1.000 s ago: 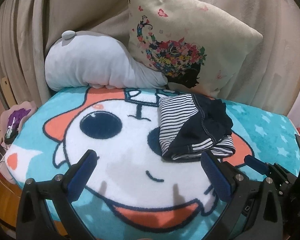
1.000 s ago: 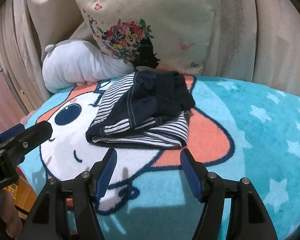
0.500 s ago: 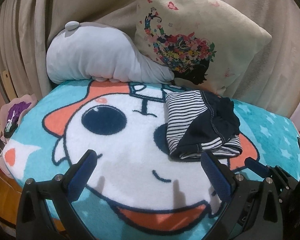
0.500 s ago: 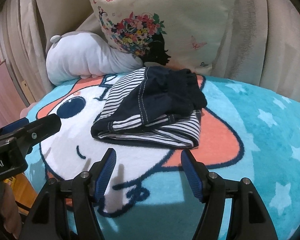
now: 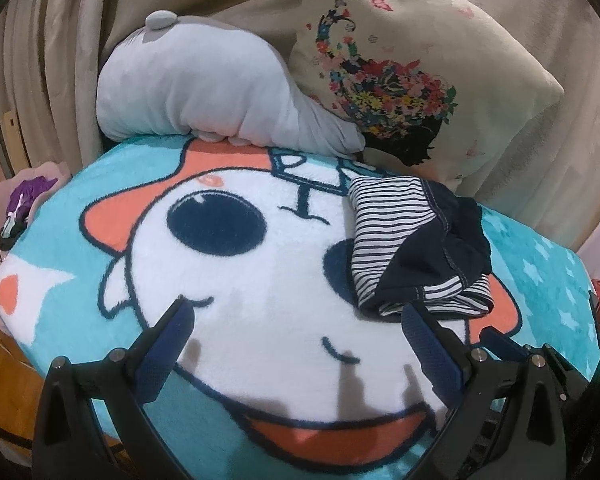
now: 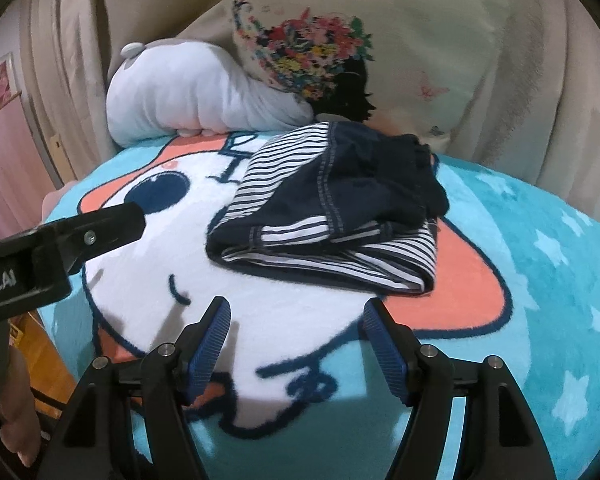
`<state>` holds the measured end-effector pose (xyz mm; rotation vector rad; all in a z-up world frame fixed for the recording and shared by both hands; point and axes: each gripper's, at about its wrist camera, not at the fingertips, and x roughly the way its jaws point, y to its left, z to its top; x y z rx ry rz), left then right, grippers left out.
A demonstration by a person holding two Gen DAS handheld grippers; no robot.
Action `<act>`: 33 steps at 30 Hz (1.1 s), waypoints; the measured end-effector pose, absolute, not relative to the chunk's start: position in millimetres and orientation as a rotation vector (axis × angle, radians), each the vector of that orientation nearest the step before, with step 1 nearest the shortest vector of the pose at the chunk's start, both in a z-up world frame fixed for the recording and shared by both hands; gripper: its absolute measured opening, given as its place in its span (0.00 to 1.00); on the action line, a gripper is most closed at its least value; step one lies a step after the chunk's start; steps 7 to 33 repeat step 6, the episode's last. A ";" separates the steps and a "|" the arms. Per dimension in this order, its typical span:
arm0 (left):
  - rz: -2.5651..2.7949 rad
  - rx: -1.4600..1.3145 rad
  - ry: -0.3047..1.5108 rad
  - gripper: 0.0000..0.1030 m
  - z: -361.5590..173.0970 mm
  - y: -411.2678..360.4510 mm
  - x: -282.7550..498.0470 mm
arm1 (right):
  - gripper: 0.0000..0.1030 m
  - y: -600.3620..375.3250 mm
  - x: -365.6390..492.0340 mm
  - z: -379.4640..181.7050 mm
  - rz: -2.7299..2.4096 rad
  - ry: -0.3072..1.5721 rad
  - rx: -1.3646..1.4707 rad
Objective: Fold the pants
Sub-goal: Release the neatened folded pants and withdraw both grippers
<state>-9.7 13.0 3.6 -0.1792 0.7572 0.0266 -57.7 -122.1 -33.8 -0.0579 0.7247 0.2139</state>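
The pants (image 6: 332, 212), navy with white-striped panels, lie folded in a compact bundle on a turquoise cartoon blanket (image 6: 540, 280). In the left wrist view the pants (image 5: 416, 248) sit at the right, just beyond my right finger. My left gripper (image 5: 296, 316) is open and empty, low over the white part of the blanket (image 5: 236, 280). My right gripper (image 6: 296, 312) is open and empty, a short way in front of the bundle's near edge. The left gripper's black body (image 6: 60, 236) shows at the left of the right wrist view.
A grey plush toy (image 5: 204, 88) and a beige floral cushion (image 5: 412, 64) lean against beige curtains (image 5: 60, 40) behind the blanket. The bed's left edge drops to a wooden floor (image 6: 40, 344). Small clutter (image 5: 20, 208) lies at the far left.
Both grippers have moved forward and closer to the bed, so the pants and pillows look larger. The pants have not moved. Both grippers stay open.
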 end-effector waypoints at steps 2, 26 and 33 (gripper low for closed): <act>0.035 -0.183 0.755 1.00 2.0 16.5 -8.6 | 0.71 -119.0 -56.8 -34.5 0.218 0.725 -0.069; 0.059 -0.171 0.753 1.00 2.1 21.8 -7.7 | 0.72 -111.8 -50.9 -35.6 0.242 0.729 -0.081; 0.059 -0.171 0.753 1.00 2.1 21.8 -7.7 | 0.72 -111.8 -50.9 -35.6 0.242 0.729 -0.081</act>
